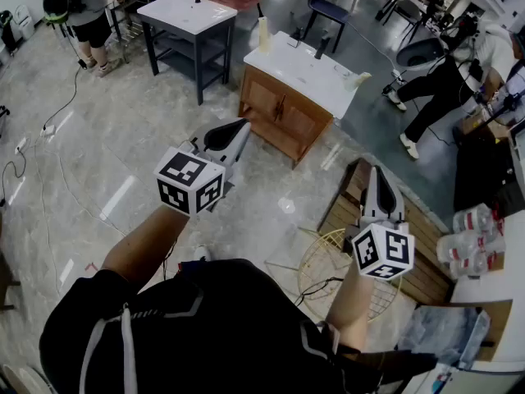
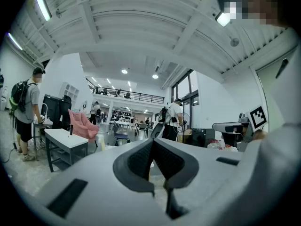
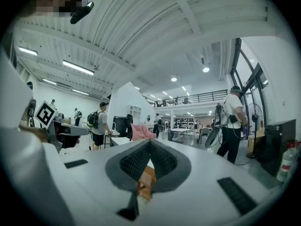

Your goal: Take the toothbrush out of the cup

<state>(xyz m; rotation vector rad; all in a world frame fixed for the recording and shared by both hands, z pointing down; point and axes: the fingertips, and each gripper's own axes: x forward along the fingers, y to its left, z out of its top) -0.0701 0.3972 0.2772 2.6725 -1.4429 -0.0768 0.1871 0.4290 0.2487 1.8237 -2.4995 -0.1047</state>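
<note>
Head view, with the two gripper views. The landmark is the wooden cabinet (image 1: pixel 283 113), which stands on the floor near the middle of the head view. Its white surface (image 1: pixel 308 71) carries the task's things.

- **Cup and toothbrush:** A tall pale cup (image 1: pixel 264 35) stands upright at the far left corner of the cabinet's surface. A thin dark stick rises from the cup. It is probably the toothbrush (image 1: pixel 260 12), though it is too small here to be sure.
- **Other things on the surface:** A dark upright object (image 1: pixel 321 48) stands near the middle. A second pale object (image 1: pixel 358 78) sits at the surface's right edge.
- **Left claw:** The left claw (image 1: pixel 238 130) (image 2: pixel 153 145) is held level on the near side of the cabinet, just left of its front corner. It is well apart from the cup. It is clenched, pad against pad, with nothing between the pads.
- **Right claw:** The right claw (image 1: pixel 379 175) (image 3: pixel 149 147) is held level on the near right of the cabinet. It is likewise clenched on nothing. In the right gripper view a strip of the cabinet's brown wood shows below the pads.
- **Surroundings:** Beyond and left of the cabinet stands a dark-framed table (image 1: pixel 187 13) with a white top. A person with a backpack (image 1: pixel 82 6) stands farther left of it. To the right of the cabinet a person in a white shirt (image 1: pixel 447 72) leans forward. Nearer than the cabinet, by the right claw, a round wire rack (image 1: pixel 328 261) lies on the floor beside a wooden pallet (image 1: pixel 418 253).
</note>
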